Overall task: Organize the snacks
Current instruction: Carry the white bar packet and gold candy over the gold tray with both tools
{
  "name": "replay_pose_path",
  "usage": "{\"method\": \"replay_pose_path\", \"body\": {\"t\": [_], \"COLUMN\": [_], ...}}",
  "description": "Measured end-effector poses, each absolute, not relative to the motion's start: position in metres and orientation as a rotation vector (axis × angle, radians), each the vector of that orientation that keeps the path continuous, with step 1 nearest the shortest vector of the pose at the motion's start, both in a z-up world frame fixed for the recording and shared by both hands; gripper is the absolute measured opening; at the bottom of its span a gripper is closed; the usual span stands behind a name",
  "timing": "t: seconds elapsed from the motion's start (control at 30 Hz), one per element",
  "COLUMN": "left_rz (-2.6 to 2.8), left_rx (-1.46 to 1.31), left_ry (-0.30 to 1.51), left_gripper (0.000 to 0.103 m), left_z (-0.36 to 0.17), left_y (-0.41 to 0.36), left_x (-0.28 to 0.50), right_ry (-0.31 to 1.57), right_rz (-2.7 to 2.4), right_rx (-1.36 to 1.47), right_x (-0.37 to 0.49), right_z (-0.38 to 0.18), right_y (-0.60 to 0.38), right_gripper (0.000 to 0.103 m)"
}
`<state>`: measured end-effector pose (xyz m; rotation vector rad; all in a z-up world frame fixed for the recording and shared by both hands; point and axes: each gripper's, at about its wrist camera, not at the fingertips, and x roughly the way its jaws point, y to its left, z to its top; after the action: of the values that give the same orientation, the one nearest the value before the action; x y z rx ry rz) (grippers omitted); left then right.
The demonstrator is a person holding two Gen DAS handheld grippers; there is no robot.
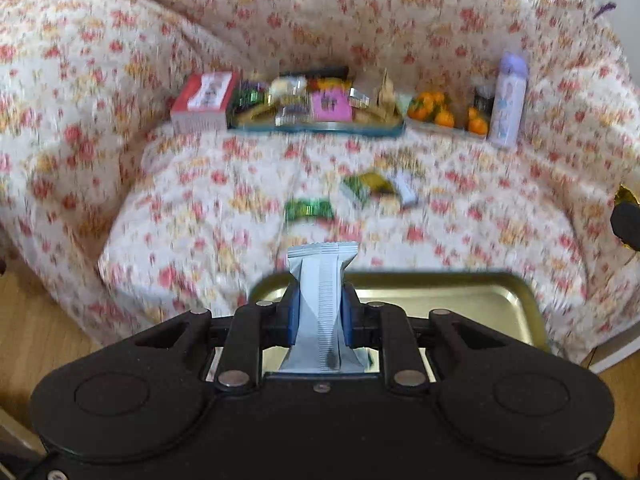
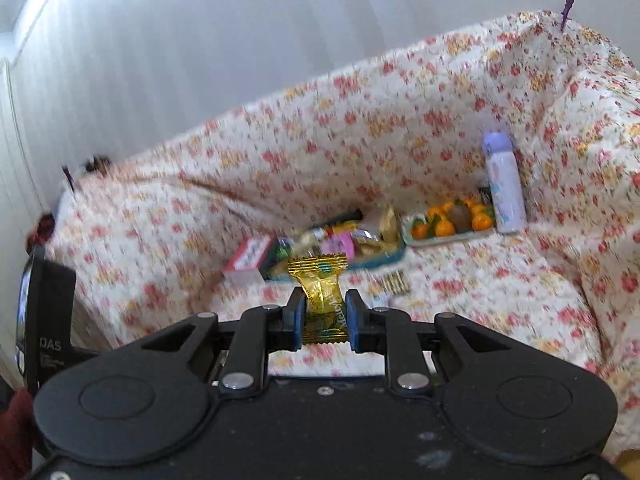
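Observation:
My left gripper [image 1: 320, 314] is shut on a pale blue snack packet [image 1: 322, 280], held upright over the near rim of an empty gold tray [image 1: 460, 300] on the sofa seat. My right gripper [image 2: 322, 316] is shut on a gold-wrapped candy [image 2: 320, 280], raised above the seat. Loose snacks lie on the flowered cover: a green packet [image 1: 308, 208], a green-and-gold packet [image 1: 366, 186] and a white bar [image 1: 406, 190]. A teal tray [image 1: 320, 126] heaped with snacks stands at the back of the seat; the right wrist view shows the teal tray [image 2: 380, 258] too.
A red-and-white box [image 1: 204, 100] stands left of the teal tray. To its right are a plate of tangerines [image 1: 444, 114] and a lilac bottle [image 1: 508, 100]. The flowered sofa back and arms enclose the seat. Wooden floor [image 1: 36, 320] shows lower left. A white wall [image 2: 200, 60] rises behind.

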<state>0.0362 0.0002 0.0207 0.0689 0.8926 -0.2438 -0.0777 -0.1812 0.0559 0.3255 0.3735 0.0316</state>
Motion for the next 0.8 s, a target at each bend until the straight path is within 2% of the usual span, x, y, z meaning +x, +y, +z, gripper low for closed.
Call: {"method": "replay_pose_path", "body": {"t": [0.3, 0.8], "left_rz": [-0.211, -0.188], "left_rx": [0.087, 0.085], "left_ry": [0.993, 1.083], "left_gripper": [0.027, 0.028], "left_z": [-0.012, -0.037], "left_y": [-0.001, 0.002], "left_x": [0.028, 0.032], "right_ry": [0.565, 0.687], "right_rz": [-0.017, -0.045], "right_rx": [0.341, 0.341], "right_x": [-0.075, -0.064], "right_z": [0.015, -0.005], "right_y": [-0.172, -0.17], "right_gripper": [0.022, 0.022]}}
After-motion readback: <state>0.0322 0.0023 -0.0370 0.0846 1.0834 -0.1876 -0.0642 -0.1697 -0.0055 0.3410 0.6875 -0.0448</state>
